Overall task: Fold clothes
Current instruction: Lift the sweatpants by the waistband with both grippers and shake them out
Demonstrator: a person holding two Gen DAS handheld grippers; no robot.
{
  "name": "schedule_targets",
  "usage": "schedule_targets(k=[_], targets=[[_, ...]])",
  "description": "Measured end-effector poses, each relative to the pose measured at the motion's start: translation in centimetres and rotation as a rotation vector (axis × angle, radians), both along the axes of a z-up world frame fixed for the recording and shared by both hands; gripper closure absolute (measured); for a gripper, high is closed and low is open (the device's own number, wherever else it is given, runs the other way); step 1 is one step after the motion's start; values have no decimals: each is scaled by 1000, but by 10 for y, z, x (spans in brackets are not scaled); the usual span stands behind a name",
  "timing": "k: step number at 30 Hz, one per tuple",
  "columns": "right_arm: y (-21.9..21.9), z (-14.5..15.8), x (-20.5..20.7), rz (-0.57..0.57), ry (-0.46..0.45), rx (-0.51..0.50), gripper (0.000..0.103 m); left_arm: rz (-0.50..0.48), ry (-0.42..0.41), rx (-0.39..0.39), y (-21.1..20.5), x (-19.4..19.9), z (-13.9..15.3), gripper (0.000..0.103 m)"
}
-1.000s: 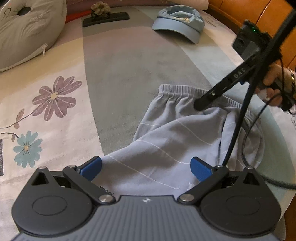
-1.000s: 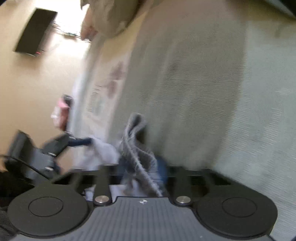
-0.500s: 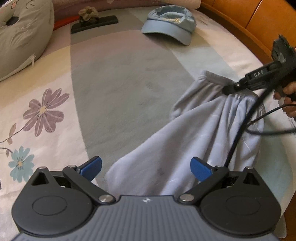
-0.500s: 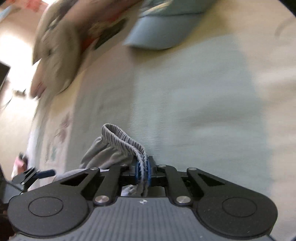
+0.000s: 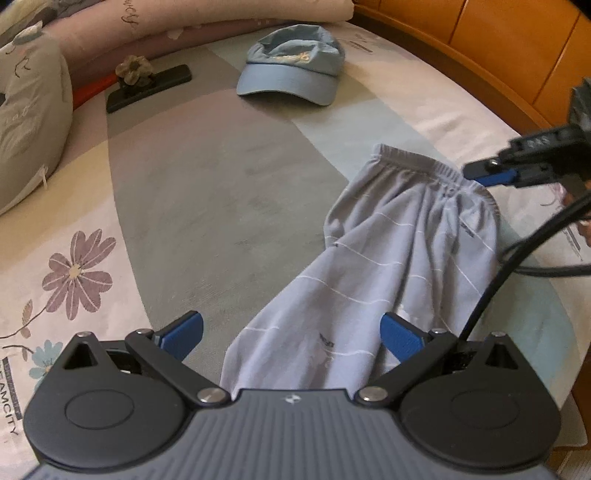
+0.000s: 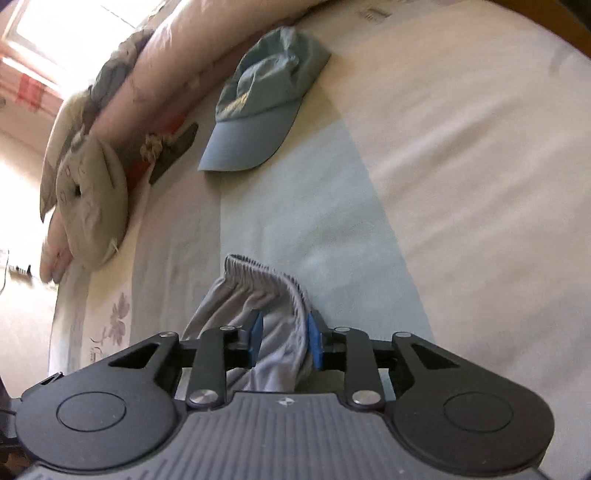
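Both tongs sit over the grey shorts (image 5: 388, 266) spread on the bedsheet (image 5: 207, 206). My left gripper (image 5: 291, 334) has its blue pads far apart, the leg end of the shorts lying between them untouched. My right gripper (image 6: 282, 341) has just been opening; its pads (image 6: 255, 338) stand a little apart with the gathered elastic waistband (image 6: 266, 273) bunched between them, cloth brushing the right pad, no squeeze I can see. Beyond the waistband lies a blue cap (image 6: 258, 107). Further left, near a grey pillow (image 5: 29, 122), a dark flat thing carries a small fabric flower (image 5: 133, 69). Behind all that runs a pink rolled quilt (image 5: 207, 16).
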State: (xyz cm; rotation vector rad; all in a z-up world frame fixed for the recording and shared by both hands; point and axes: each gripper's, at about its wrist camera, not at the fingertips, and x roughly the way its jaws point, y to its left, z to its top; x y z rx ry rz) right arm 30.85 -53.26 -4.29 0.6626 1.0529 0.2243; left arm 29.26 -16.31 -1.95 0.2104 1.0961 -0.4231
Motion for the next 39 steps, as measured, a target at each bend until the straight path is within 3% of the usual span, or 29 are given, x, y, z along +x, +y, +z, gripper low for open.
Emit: schedule_targets(k=[4,7,10,13,18,22,25,30,36,39], targets=[[1,12,-34,-26,13,23,64,-1,6,5,3,-9,16,2],[10,13,-57,-12,37,38,63,10,1,58,13,-20,29,2],[19,4,-78,-18,68,42,63,24,12,137,29,-29,34,2],[23,-12,-98,-59,98,72,62,60,40,168,49,-34,28,2],[29,-42,-116,-130,130,152,62,140,98,93,71,-31,19,2],[37,-44,-114,-130,120,166,58,212,146,-72,89,-25,27,2],[42,-41,-110,-110,117,149,55,236,130,-126,92,-23,30,2],[47,-37,-107,-93,115,125,55,126,73,-48,81,-26,28,2],[51,-34,-103,-59,112,99,54,-52,-39,-57,96,-40,34,2],[52,-34,-101,-47,113,92,54,-141,-76,-7,106,-40,38,2]])
